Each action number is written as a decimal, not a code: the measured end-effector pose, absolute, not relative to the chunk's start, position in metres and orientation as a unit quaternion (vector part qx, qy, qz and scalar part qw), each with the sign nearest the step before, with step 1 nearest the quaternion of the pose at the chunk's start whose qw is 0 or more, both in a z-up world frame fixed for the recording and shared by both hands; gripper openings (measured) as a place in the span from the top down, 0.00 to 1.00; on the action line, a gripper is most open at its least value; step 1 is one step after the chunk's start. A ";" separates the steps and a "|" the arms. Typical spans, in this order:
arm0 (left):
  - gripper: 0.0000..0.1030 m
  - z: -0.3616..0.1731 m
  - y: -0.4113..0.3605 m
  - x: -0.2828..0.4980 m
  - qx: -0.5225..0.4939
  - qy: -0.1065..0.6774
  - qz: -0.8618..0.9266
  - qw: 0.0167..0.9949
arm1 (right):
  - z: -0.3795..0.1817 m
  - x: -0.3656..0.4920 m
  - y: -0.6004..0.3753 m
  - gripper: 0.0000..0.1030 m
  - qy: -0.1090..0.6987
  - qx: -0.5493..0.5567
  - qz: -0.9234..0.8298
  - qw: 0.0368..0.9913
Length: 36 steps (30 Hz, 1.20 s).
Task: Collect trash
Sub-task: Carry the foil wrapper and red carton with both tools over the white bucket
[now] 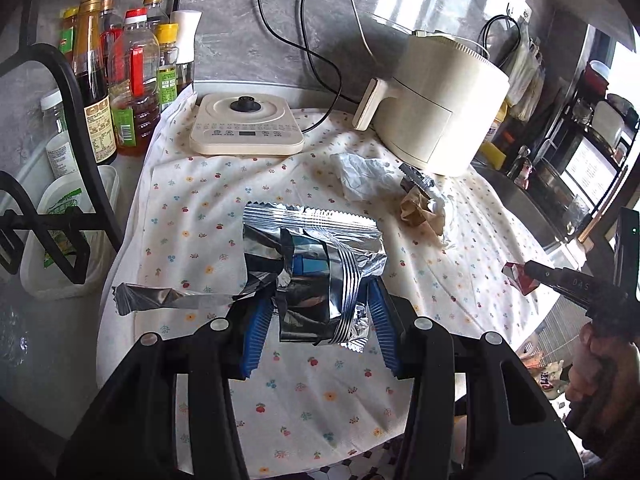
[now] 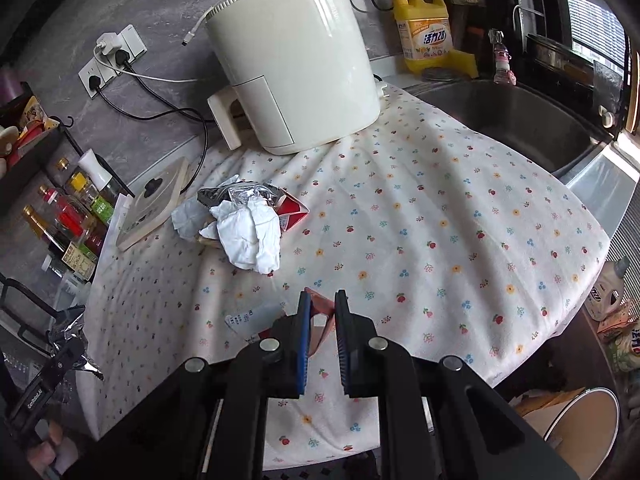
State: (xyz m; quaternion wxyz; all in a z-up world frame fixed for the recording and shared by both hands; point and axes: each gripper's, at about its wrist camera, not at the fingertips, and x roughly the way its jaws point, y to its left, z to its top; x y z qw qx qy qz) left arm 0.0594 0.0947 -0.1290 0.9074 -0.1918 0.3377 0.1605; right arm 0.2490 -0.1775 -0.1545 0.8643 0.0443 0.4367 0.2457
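fingers of the left gripper (image 1: 316, 312) clamp a silver foil wrapper (image 1: 312, 264) above the bench (image 2: 440, 240); fingers of the right gripper (image 2: 322, 320) close narrowly on a red wrapper (image 2: 320, 310). lift both clear before moving to the bin (image 2: 580, 428). crumpled tissue (image 2: 248, 236) remains near the air fryer (image 2: 292, 60), obstructing nothing.

A cream air fryer (image 2: 296, 60) stands at the back of a worktop draped in a floral cloth (image 2: 440, 240), its handle facing a flat cream kettle base (image 1: 246, 126). Sauce and oil bottles (image 1: 120, 76) crowd the left edge. Black cables run from wall sockets (image 2: 112, 60). A yellow detergent bottle (image 2: 426, 32) stands behind a steel sink (image 2: 520, 128).
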 end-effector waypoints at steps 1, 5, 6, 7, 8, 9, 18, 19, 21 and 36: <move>0.54 -0.127 0.089 0.059 -0.188 0.337 0.162 0.908 | -0.153 0.247 -0.182 0.88 0.434 0.045 0.251 0.864; 0.54 -0.122 0.059 0.060 -0.189 0.335 0.166 0.908 | -0.146 0.238 -0.212 0.88 0.422 0.041 0.271 0.864; 0.54 -0.122 0.049 0.061 -0.191 0.335 0.165 0.908 | -0.144 0.235 -0.223 0.88 0.419 0.042 0.276 0.864; 0.54 -0.121 0.037 0.062 -0.193 0.335 0.162 0.908 | -0.142 0.232 -0.235 0.88 0.415 0.039 0.279 0.865; 0.54 -0.121 0.026 0.063 -0.196 0.337 0.159 0.907 | -0.141 0.229 -0.247 0.88 0.412 0.037 0.280 0.866; 0.54 -0.121 0.014 0.064 -0.198 0.339 0.155 0.906 | -0.141 0.226 -0.260 0.88 0.412 0.037 0.280 0.867; 0.54 -0.124 -0.092 0.060 -0.182 0.358 0.129 0.907 | -0.163 0.218 -0.372 0.87 0.434 0.050 0.256 0.862; 0.54 -0.125 -0.101 0.059 -0.181 0.359 0.126 0.907 | -0.165 0.216 -0.383 0.87 0.436 0.052 0.253 0.862; 0.54 -0.127 -0.119 0.059 -0.177 0.363 0.121 0.907 | -0.170 0.215 -0.403 0.87 0.439 0.055 0.247 0.862; 0.54 -0.152 -0.227 0.065 -0.152 0.392 0.060 0.905 | -0.200 0.177 -0.527 0.87 0.464 0.082 0.195 0.860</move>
